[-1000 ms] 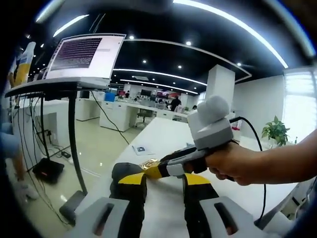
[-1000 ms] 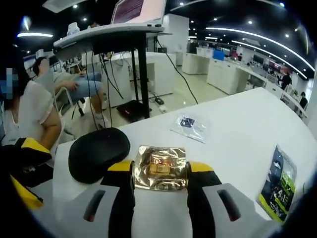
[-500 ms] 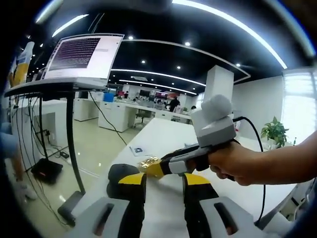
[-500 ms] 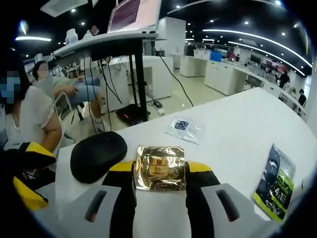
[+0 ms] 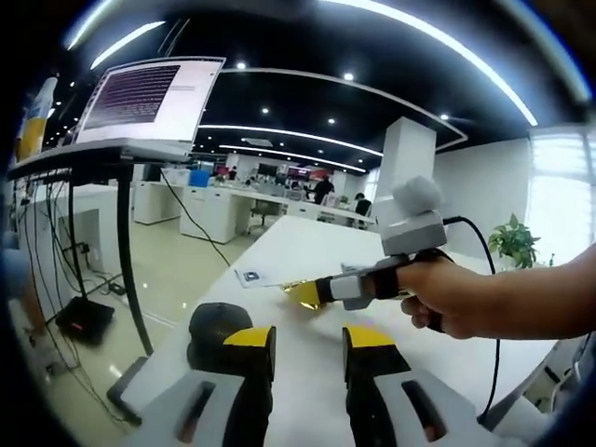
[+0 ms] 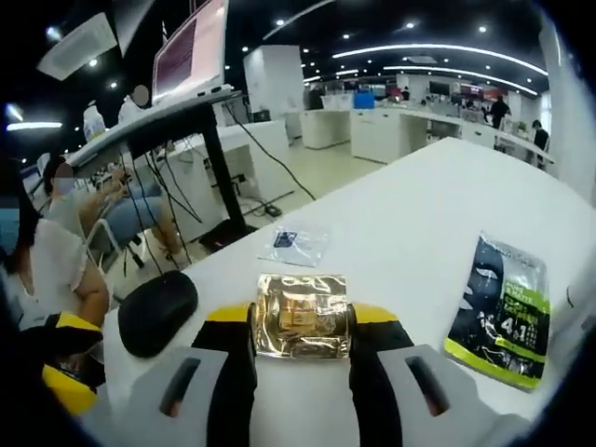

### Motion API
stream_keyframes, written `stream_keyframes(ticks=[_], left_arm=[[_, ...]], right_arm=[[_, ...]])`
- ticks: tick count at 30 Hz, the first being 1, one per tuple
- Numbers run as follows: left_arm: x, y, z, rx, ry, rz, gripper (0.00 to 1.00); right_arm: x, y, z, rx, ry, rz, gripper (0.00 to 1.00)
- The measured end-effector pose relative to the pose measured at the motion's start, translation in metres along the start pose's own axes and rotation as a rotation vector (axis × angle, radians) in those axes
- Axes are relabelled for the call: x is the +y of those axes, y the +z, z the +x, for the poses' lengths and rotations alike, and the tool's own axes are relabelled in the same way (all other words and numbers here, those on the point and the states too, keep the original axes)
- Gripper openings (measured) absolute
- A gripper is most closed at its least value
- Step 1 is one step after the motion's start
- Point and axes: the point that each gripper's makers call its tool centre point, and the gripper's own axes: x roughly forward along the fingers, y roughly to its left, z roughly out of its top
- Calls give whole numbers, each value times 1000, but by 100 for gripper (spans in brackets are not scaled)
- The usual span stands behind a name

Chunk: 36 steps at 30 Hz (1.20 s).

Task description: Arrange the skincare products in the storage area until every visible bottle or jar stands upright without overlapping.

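Note:
My right gripper (image 6: 301, 328) is shut on a shiny gold sachet (image 6: 302, 305) and holds it above the white table (image 6: 419, 200). In the left gripper view a hand carries that same gripper (image 5: 324, 291) in from the right, with the gold sachet (image 5: 300, 295) at its tip, raised over the table (image 5: 307, 244). My left gripper (image 5: 300, 337) is low near the table's front edge, open, with nothing between its jaws. It also appears at the lower left of the right gripper view as a yellow and black shape (image 6: 63, 375). No bottles or jars are in sight.
A black rounded mouse-like object (image 6: 156, 310) (image 5: 216, 324) lies near the table's corner. A small clear packet (image 6: 296, 243) (image 5: 251, 276) lies farther in, and a dark green sachet (image 6: 498, 307) to the right. A laptop on a tall stand (image 5: 140, 98) stands beside the table. A seated person (image 6: 56, 270) is beyond the edge.
The right gripper has risen and moved away from the left jaws with the gold sachet held in it. The left gripper has stayed open and hardly shifted.

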Motion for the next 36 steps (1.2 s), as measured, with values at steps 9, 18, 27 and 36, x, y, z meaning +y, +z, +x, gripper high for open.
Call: stream_keyframes(ticks=[9, 18, 27, 36], left_arm=[[-9, -9, 13, 46, -5, 11, 29], [-19, -20, 23, 94, -23, 15, 30], [-17, -27, 23, 115, -20, 8, 30], [-13, -31, 38, 153, -9, 9, 36]], right_arm=[[8, -18, -19, 13, 6, -2, 38], [10, -25, -24, 19, 3, 21, 40], [20, -32, -39, 26, 56, 71, 46], [30, -40, -59, 23, 146, 208, 37]])
